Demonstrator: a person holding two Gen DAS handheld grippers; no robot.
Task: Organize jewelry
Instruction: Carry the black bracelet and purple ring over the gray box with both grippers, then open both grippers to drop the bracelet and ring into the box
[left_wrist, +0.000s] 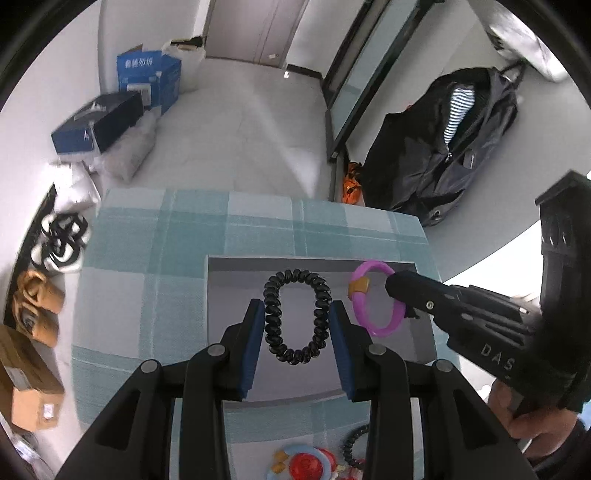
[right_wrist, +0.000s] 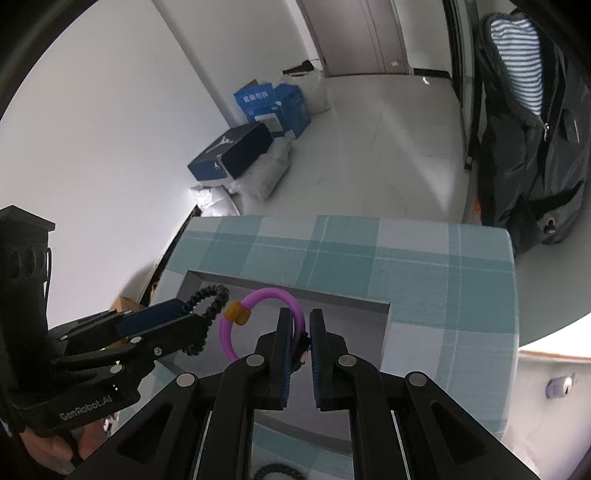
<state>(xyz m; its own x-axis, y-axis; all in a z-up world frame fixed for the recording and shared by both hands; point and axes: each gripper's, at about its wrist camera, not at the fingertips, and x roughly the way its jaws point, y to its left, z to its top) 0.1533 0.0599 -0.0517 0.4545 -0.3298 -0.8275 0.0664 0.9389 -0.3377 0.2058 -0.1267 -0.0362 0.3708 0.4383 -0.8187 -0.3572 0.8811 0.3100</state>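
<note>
Left gripper (left_wrist: 297, 314) jaws clamp black coil bracelet (left_wrist: 296, 316), right gripper (right_wrist: 300, 325) jaws pinch purple ring bracelet (right_wrist: 258, 320), both hanging directly above grey tray (left_wrist: 421, 332) at worktop's far edge.

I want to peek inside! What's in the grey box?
The grey box looks bare inside; the black coiled hair tie and purple plastic bracelet, held over it, hide some floor.
</note>
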